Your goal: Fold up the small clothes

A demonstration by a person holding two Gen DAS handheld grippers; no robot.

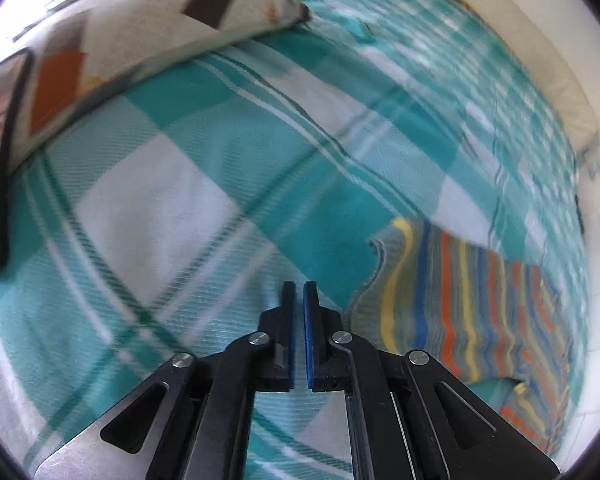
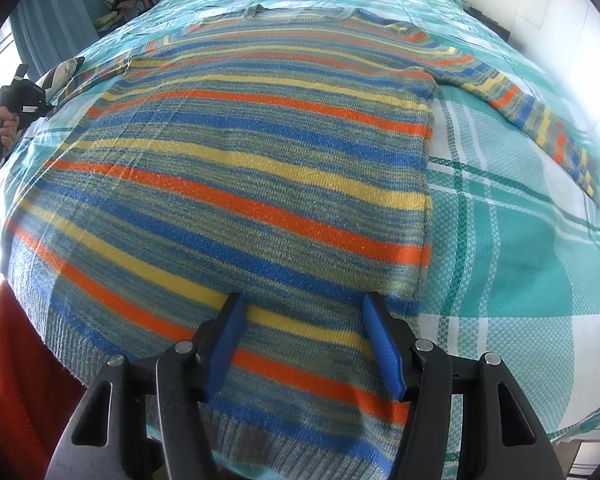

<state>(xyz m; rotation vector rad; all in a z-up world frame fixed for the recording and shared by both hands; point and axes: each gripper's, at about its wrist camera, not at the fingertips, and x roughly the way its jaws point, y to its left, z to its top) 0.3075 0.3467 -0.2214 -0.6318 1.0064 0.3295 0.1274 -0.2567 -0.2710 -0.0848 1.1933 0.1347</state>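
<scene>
Striped sweater [image 2: 236,184] beneath right fingers [image 2: 380,344], unclamped.

Both grippers point steeply down.

The left gripper [image 1: 296,286] has its fingers nearly together with a thin gap and nothing between them; in the right wrist view a hand [image 2: 2,130] grips its handle at the far left. The right gripper [image 2: 302,304] has its blue pads [image 2: 382,344] spread apart, clamping nothing.

Striped sweater [image 2: 236,184] flat on checked bedspread [image 2: 520,280], spreading ahead of right gripper [image 2: 302,342]; jaws apart over hem.
</scene>
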